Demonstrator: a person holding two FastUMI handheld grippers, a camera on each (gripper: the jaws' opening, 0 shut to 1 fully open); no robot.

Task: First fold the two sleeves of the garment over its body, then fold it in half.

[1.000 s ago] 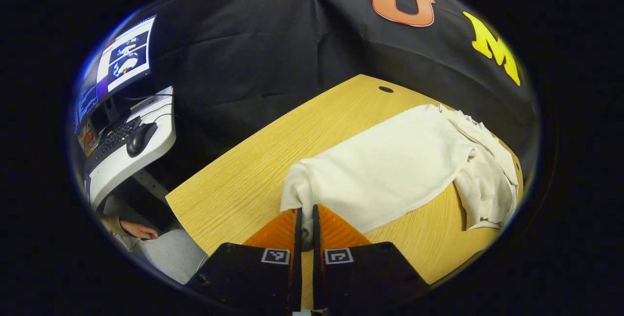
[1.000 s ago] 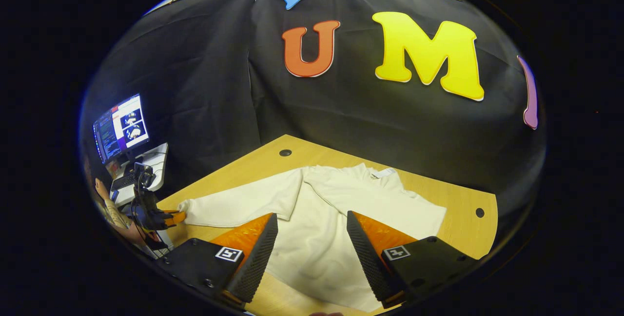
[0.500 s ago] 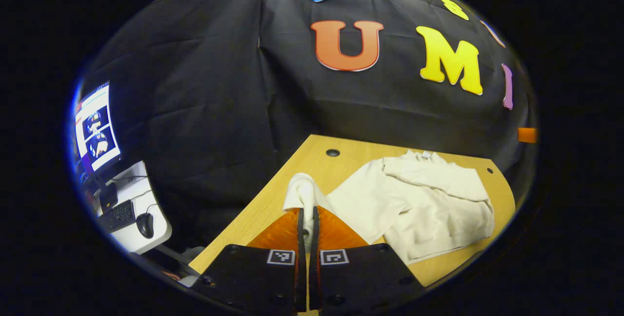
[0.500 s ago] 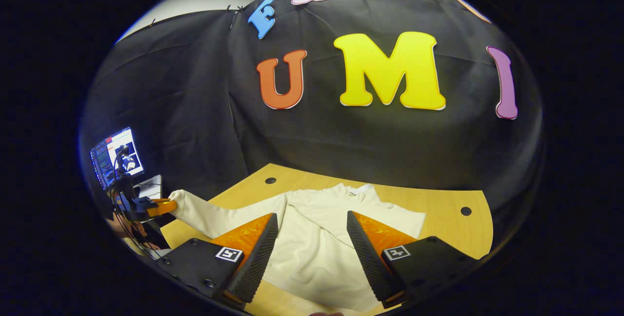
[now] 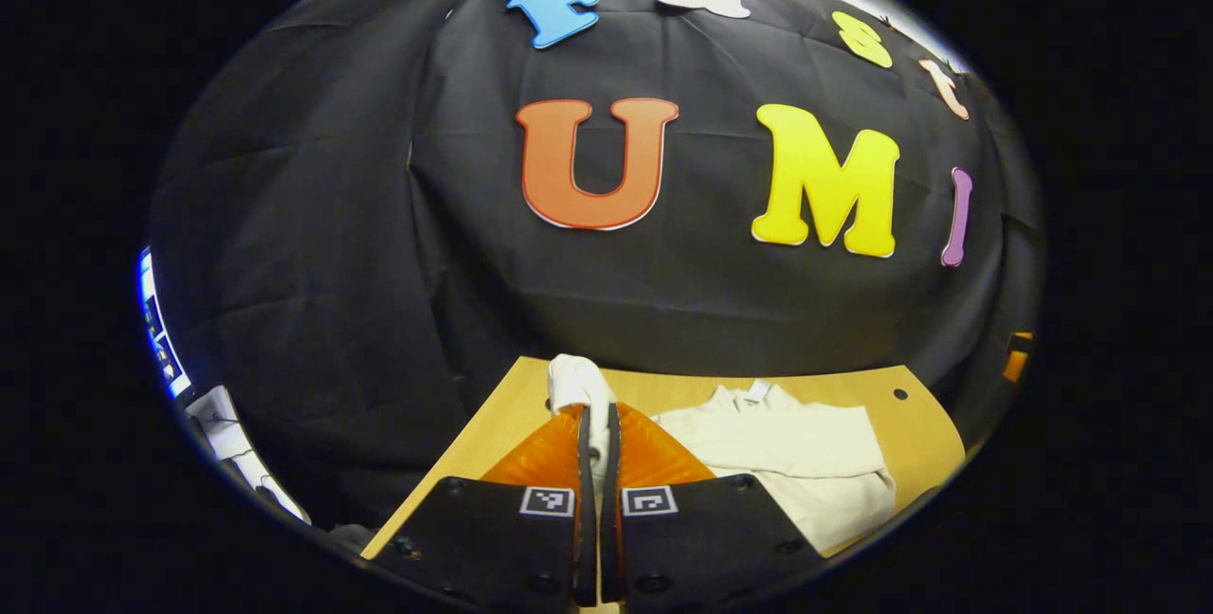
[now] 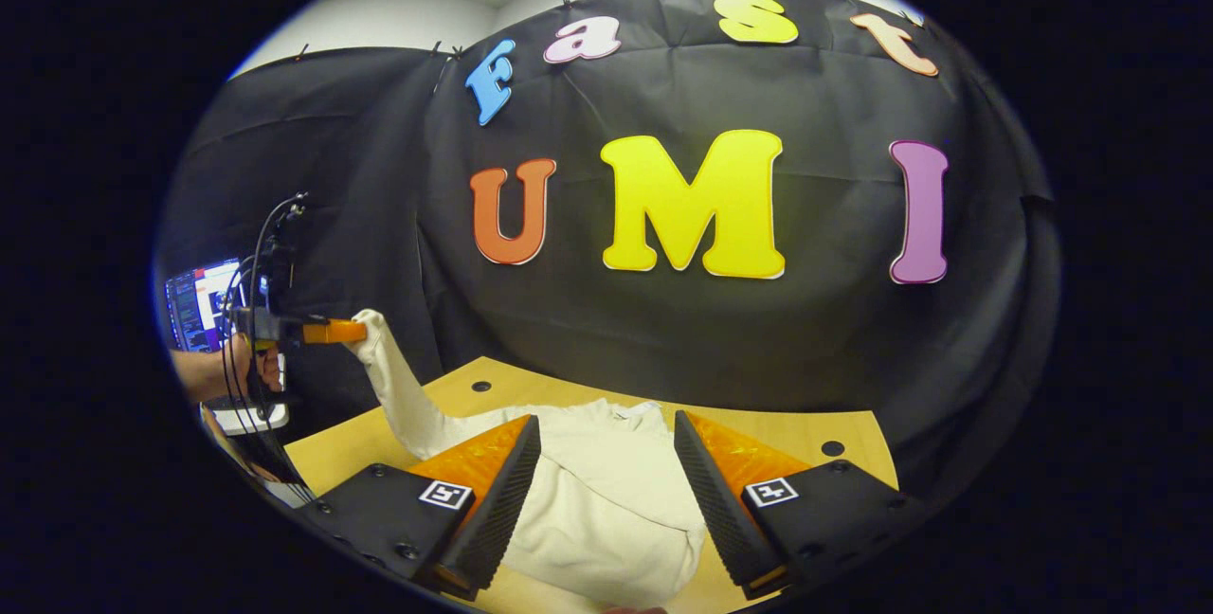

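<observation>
Sweatshirt (image 6: 606,491) lies on the desk (image 5: 474,448), its sleeve (image 6: 398,387) now lifted high off it by the clamped left tool (image 5: 595,424), poised to fold over the body, while the right tool (image 6: 606,486) hovers open.

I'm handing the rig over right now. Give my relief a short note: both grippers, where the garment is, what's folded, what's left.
Left gripper: shut on the cuff of the left sleeve, held up above the table.
Right gripper: open, holding nothing, hovering over the garment.
Garment: cream sweatshirt lying on the wooden table, collar toward the booth wall.
Done: the right sleeve appears to lie across the body.
Left: carry the left sleeve over the body and release, then fold the garment in half.
</observation>
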